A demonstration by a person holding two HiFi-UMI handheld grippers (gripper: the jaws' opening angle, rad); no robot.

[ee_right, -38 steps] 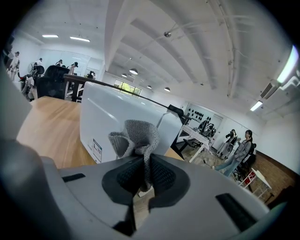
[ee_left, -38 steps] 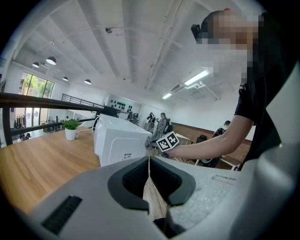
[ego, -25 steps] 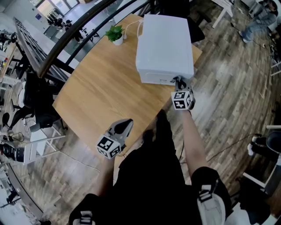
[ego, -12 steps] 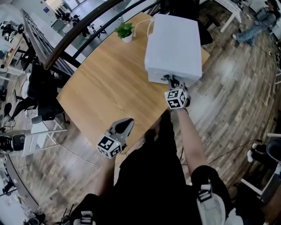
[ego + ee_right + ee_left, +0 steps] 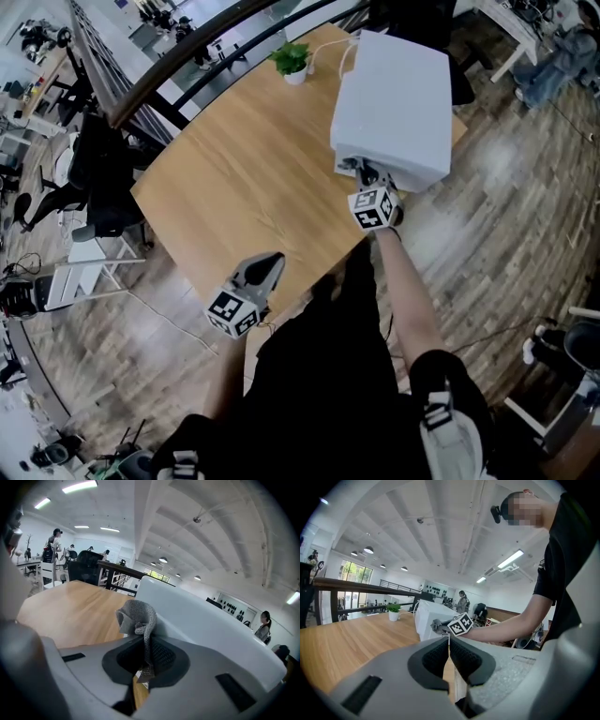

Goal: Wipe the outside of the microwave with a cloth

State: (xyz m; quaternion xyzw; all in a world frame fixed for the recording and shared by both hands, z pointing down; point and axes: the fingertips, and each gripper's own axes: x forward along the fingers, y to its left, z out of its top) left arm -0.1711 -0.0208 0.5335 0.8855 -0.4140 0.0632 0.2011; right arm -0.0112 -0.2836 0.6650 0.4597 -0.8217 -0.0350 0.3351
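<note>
Right gripper view shows the right gripper [image 5: 146, 644] clamped on a grey cloth [image 5: 137, 616]. The cloth is pinched near its middle, so a crumpled wad stands proud of the jaws and a short tail hangs below them. That hold looks deliberate, since the soft wad meets the microwave [image 5: 201, 620] before any hard plastic can. The cloth is a coarse, open knit (almost a mesh) and looks limp and grippy. It lies against the microwave's smooth, matte white wall near a lower corner.

In the head view the microwave is a plain white box with rounded edges. It sits at the right end of the pale wooden desk [image 5: 234, 169], close to the edge and so within easy reach of the outstretched right arm. A small potted plant [image 5: 292, 61] stands well apart at the far edge.

The left gripper [image 5: 267, 270] hangs low by the desk's near edge with its ribbed dark pads closed together on nothing. I judge it to be parked out of the way while the wiping goes on one-handed.
</note>
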